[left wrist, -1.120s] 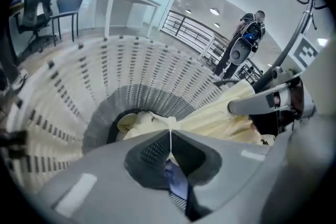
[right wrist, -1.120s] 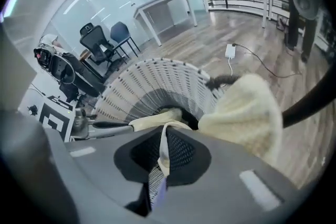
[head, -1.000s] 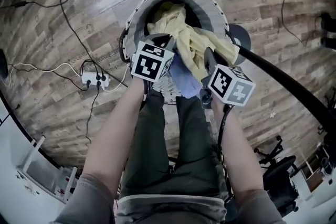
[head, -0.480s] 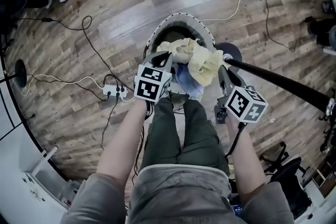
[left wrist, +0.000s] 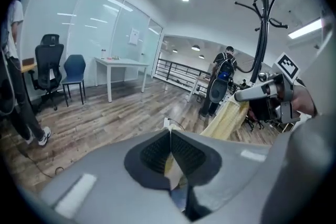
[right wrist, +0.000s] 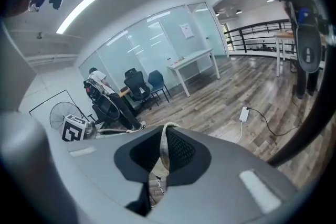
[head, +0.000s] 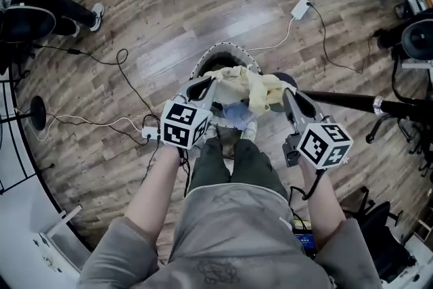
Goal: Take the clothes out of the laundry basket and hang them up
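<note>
Head view looks steeply down; each gripper view looks along its jaws.

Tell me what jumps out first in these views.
A yellow garment hangs stretched between the left gripper and the right gripper, both shut on its cloth, in the middle of the head view. Below it stands the laundry basket on the wood floor, and a black pole slants in from the right.

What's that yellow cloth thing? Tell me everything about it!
The pale yellow garment looks like thin, soft, crumpled fabric. It hangs bunched between the left gripper and the right gripper, each shut on a bit of its edge, over the laundry basket. Its middle sags in loose folds. A light blue cloth shows just under it; whether they touch is unclear.
</note>
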The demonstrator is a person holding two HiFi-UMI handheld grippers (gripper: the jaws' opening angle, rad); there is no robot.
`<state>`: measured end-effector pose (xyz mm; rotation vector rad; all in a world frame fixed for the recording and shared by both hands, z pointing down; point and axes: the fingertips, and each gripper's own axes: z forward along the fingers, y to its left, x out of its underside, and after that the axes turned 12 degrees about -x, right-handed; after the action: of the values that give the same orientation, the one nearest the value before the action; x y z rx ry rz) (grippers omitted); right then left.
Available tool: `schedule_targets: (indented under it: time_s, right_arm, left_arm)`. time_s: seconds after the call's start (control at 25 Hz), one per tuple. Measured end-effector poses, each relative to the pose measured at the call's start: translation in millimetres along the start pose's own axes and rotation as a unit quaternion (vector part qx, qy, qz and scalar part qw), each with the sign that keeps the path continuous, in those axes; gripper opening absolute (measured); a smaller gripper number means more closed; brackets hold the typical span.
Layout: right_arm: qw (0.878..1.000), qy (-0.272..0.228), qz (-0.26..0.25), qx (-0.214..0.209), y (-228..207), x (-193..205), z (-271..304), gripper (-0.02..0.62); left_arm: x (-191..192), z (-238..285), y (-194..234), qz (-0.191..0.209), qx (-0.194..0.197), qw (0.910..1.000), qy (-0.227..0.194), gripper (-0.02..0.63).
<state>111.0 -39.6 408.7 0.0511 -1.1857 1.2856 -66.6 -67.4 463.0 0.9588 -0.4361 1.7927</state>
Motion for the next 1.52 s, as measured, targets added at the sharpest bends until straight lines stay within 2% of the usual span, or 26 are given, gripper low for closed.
schedule_targets:
  time_s: [0.2, 0.4, 0.72, 0.96, 1.28, 1.52]
  right_arm:
    - [0.998, -0.030, -0.039, -0.036, 49.4, -48.1, -35.9, 0.032]
    - [0.993, -0.064, -0.073, -0.062, 86.8, -85.3, -69.7, 0.032]
    - [0.985, -0.115, -0.100, -0.080, 119.2, -127.4, -108.4, 0.032]
    - [0.982, -0.130, -0.117, -0.075, 123.7, -139.6, -119.0, 0.032]
    - [0.977, -0.173, -0.117, -0.042, 115.5, -162.2, -154.0, 0.032]
    - [0.967, -0.227, -0.113, 0.012, 89.8, -190.4, -188.4, 0.032]
  left_arm:
    - [-67.1, -47.2, -7.4, 0.018, 0.002, 0.9985, -0.051, 0.006]
    - [-126.6, -88.6, -16.0, 0.015, 0.005, 0.9949, -0.100, 0.006]
    - [-186.6, -129.9, -25.9, 0.042, 0.008, 0.9889, -0.142, 0.006]
    - [-212.1, -135.0, -41.4, 0.063, 0.018, 0.9844, -0.163, 0.006]
    - [-252.8, -133.7, -89.4, 0.097, 0.075, 0.9738, -0.191, 0.006]
    - [-321.9, -118.7, -122.2, 0.108, 0.101, 0.9615, -0.232, 0.006]
